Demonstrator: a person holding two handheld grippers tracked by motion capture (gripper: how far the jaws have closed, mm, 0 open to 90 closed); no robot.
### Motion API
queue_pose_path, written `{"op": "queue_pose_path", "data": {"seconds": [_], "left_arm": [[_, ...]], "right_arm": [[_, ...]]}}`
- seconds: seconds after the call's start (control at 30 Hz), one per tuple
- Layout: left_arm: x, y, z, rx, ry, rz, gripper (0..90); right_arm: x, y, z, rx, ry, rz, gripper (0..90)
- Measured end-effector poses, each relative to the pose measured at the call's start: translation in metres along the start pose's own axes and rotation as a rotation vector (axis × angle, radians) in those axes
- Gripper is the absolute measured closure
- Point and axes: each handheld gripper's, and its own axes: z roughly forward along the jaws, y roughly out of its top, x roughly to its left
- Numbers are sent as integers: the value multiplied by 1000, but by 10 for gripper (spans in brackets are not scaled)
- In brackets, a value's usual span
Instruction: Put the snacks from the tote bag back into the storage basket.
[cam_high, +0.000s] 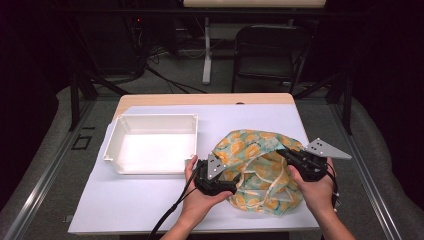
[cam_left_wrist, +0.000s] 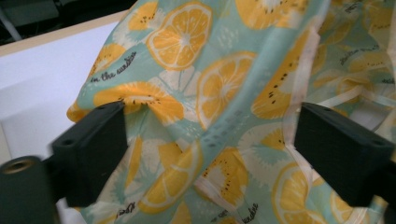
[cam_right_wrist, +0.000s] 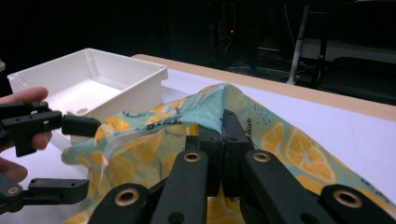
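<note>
A teal cloth bag (cam_high: 255, 150) printed with orange citrus slices lies bunched on the white table sheet at the right. My left gripper (cam_high: 231, 182) reaches into the bag's left side. In the left gripper view its jaws stand wide apart with the printed fabric (cam_left_wrist: 210, 93) spread between them, not pinched. My right gripper (cam_high: 283, 154) is at the bag's upper right. In the right gripper view its jaws (cam_right_wrist: 219, 135) are shut on a fold of the bag (cam_right_wrist: 289, 140), which rises to a peak there. The left gripper (cam_right_wrist: 77, 158) appears open at that view's left.
A white plastic tray (cam_high: 155, 117) sits left of the bag, close to my left hand, also seen as the tray (cam_right_wrist: 135, 70) behind the cloth. The white sheet (cam_high: 130, 205) covers a wooden table. A black chair (cam_high: 270, 50) stands beyond the far edge.
</note>
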Motion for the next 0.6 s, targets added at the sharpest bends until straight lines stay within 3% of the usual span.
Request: {"op": "queue_pose_path", "data": {"seconds": [0.03,0.1,0.13,0.17,0.2,0.23,0.37,0.43,0.47,0.5,0.6], "left_arm": [[1,1,-1,-7,-1,-4,178],[5,4,-3,-23,13,-28,359],[5,4,-3,-23,13,-28,425],[7,6,-4,-24,4,-35,425],[9,7,-4,-25,-2,-38,525],[10,8,-4,-27,-3,-36,525],[12,13,-2,-14,-14,-21,724],[15,16,-2,-7,-44,-30,795],[17,19,-2,1,-58,-32,838],[17,19,-2,1,-58,-32,866],[20,25,-2,0,-76,-48,892]], "right_arm": [[0,0,0,0,0,0,900],[-1,5,4,-4,2,4,900],[-1,6,5,-5,3,4,900],[-1,6,5,-5,3,4,900],[-2,8,6,-3,2,2,900],[-3,9,7,-5,3,5,900],[-7,16,13,-20,-3,25,900],[-8,20,15,-16,-9,26,900],[-6,23,17,-13,-36,-20,900],[-6,23,17,-13,-36,-20,900],[-7,27,19,-11,-41,-33,900]]}}
